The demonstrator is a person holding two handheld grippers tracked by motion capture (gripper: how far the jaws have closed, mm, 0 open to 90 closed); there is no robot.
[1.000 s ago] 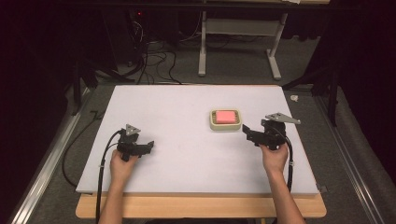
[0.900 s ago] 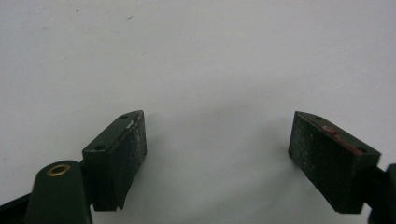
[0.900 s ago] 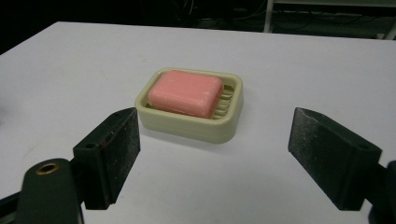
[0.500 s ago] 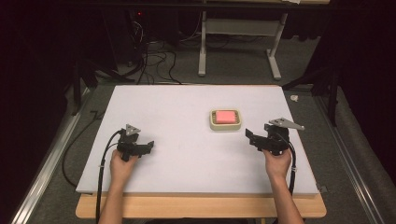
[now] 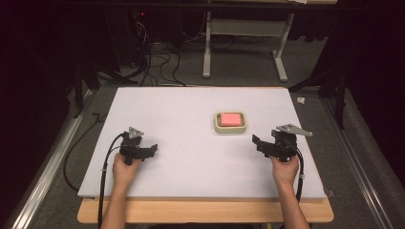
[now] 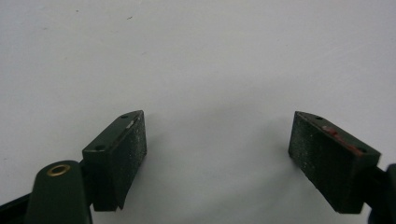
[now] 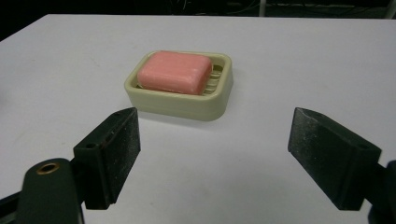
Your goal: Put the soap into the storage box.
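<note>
The pink soap bar [image 7: 174, 71] lies flat in the cream soap dish [image 7: 219, 101], which stands on the white table [image 5: 191, 109], right of centre and toward the far half of the surface. In the right gripper view the bar sits toward one end of the dish, leaving the ribbed floor exposed at the other end. The right gripper [image 7: 214, 156] is held low over the table, near the dish on the person's side and slightly to its right; its two jaws are spread wide with nothing between them, and the dish stands ahead of them, apart from both. In the high view the right gripper [image 5: 261, 143] points left, toward the area just in front of the dish. The left gripper [image 5: 151, 149] is held over the left part of the table, well apart from the dish. Its jaws are likewise spread wide and hold nothing, with bare white surface between and ahead of them in the left gripper view. One hand holds each gripper, with a black cable trailing back from each.
</note>
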